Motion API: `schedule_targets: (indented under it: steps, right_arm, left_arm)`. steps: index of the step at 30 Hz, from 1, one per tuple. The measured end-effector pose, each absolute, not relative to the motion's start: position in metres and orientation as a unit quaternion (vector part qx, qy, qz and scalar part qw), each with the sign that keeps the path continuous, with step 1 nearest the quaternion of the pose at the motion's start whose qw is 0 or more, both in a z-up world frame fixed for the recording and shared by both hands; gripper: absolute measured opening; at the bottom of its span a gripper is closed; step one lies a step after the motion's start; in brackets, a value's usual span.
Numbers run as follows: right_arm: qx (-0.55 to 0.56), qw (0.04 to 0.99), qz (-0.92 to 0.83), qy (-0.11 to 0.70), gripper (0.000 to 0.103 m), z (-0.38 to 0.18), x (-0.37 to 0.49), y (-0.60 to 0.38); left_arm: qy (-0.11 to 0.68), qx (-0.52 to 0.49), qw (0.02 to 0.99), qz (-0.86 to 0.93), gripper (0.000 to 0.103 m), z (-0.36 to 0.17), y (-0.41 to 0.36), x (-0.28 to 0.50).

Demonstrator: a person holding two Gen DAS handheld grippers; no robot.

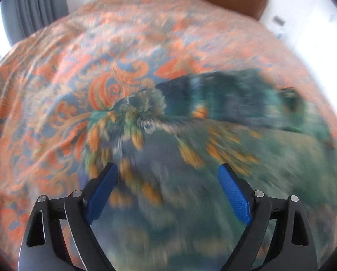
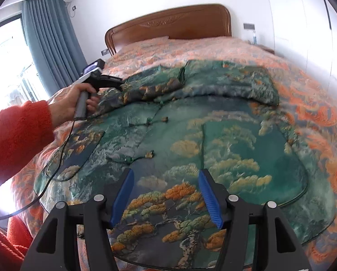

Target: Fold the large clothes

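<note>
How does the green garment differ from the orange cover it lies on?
The green garment shows pine trees and clouds in teal and gold; the orange bedspread carries swirling orange scrolls on grey-blue. The garment is smaller and lies on top; the bedspread runs across the bed up to the wooden headboard. The garment has knot buttons and a sleeve folded across; the bedspread lies flat. Both look like patterned brocade.

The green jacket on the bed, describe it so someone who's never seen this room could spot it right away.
Start at the wooden headboard and come down the orange floral bedspread. Spread flat across its near half lies the green jacket, one sleeve folded over near the top. Its teal brocade with pine trees and clouds and knotted front buttons sets it apart from the orange cover.
</note>
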State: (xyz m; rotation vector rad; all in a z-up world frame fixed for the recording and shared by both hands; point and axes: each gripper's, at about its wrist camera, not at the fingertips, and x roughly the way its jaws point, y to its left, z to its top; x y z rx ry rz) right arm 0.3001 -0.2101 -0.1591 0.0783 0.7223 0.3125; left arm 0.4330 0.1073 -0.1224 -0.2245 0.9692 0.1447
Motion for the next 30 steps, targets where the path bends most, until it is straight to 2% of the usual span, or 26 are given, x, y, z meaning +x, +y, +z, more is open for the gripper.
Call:
schedule_targets:
  steps: [5, 9, 15, 19, 21, 24, 26, 30]
  right_arm:
    - [0.003, 0.936, 0.143, 0.321, 0.061, -0.14, 0.288, -0.201]
    - [-0.014, 0.942, 0.142, 0.303, 0.069, -0.126, 0.272, -0.19]
    - [-0.037, 0.948, 0.137, 0.285, 0.077, -0.112, 0.249, -0.178]
    - [-0.04, 0.948, 0.133, 0.288, 0.077, -0.108, 0.239, -0.178]
    - [-0.049, 0.949, 0.125, 0.287, 0.082, -0.106, 0.234, -0.18]
    - [-0.054, 0.951, 0.109, 0.284, 0.088, -0.104, 0.229, -0.186]
    - [-0.057, 0.953, 0.091, 0.284, 0.088, -0.104, 0.225, -0.194]
    - [-0.055, 0.954, 0.062, 0.29, 0.088, -0.108, 0.215, -0.214]
  left_arm:
    - [0.412, -0.076, 0.908, 0.022, 0.097, -0.077, 0.086, 0.336]
    - [0.365, -0.041, 0.93, 0.001, 0.099, -0.052, 0.069, 0.252]
    - [0.336, -0.079, 0.938, 0.018, 0.1, -0.056, 0.071, 0.164]
    - [0.338, -0.126, 0.93, 0.068, 0.1, -0.07, 0.079, 0.118]
    - [0.342, -0.137, 0.926, 0.087, 0.1, -0.075, 0.082, 0.099]
    - [0.366, -0.094, 0.921, 0.093, 0.1, -0.078, 0.077, 0.086]
    - [0.378, -0.052, 0.917, 0.114, 0.1, -0.077, 0.072, 0.082]
    - [0.392, -0.041, 0.91, 0.128, 0.102, -0.077, 0.07, 0.073]
